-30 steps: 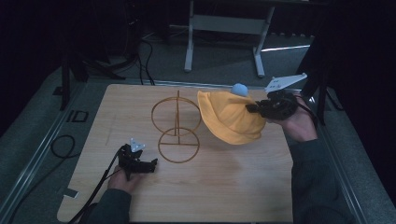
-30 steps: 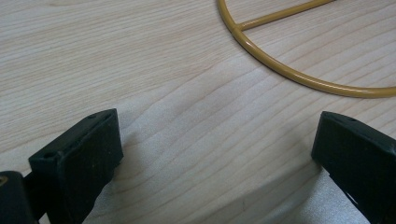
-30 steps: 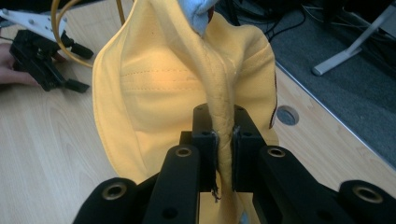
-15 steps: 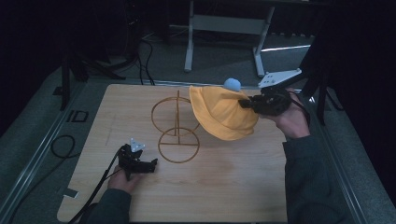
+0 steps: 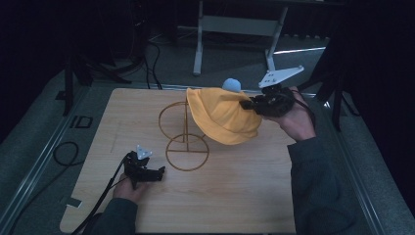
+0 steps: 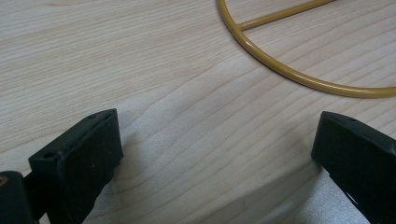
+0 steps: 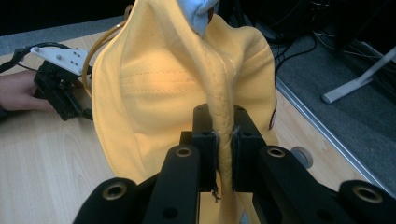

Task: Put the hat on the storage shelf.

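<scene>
The right gripper (image 7: 223, 154) clamps its jaws on a fold of the yellow hat's (image 5: 222, 115) brim. The hat is soft cloth with stitched seams and a pale blue bobble (image 5: 231, 85), hanging over the top ring of the gold wire stand (image 5: 185, 137). No writing is legible on it. The left gripper (image 6: 215, 154) rests with jaws spread on the wooden table (image 5: 235, 196).

right hand-held gripper (image 5: 250, 104) | carried yellow hat (image 5: 220, 117) leftward, seemingly over wire stand (image 5: 185, 134)
</scene>
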`<state>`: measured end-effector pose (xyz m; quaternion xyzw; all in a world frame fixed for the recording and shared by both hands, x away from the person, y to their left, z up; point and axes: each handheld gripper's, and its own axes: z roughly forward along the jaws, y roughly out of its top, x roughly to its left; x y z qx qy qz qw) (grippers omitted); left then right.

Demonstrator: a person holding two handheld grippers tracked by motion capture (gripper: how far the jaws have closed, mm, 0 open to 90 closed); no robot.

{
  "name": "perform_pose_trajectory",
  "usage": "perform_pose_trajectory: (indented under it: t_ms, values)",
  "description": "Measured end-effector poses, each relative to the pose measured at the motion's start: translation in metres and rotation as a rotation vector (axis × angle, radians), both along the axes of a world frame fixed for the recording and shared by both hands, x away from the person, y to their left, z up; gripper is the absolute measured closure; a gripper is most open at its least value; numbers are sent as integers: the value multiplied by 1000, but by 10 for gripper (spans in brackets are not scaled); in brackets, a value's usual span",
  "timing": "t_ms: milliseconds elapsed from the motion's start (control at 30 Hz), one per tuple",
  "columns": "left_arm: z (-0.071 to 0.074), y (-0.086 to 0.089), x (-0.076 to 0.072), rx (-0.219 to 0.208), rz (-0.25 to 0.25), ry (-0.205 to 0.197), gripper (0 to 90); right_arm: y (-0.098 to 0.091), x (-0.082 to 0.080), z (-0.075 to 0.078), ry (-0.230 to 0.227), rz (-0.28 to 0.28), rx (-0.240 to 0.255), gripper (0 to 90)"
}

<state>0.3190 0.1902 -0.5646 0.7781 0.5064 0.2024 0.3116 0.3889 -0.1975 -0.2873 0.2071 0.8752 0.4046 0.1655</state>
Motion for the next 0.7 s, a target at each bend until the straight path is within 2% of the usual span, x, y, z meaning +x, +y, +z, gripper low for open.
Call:
perform_pose_trajectory:
  t_ms: [700]
  values:
    - [0, -1, 0, -7, 8, -6, 19, 26, 4, 12, -17, 32, -23, 833]
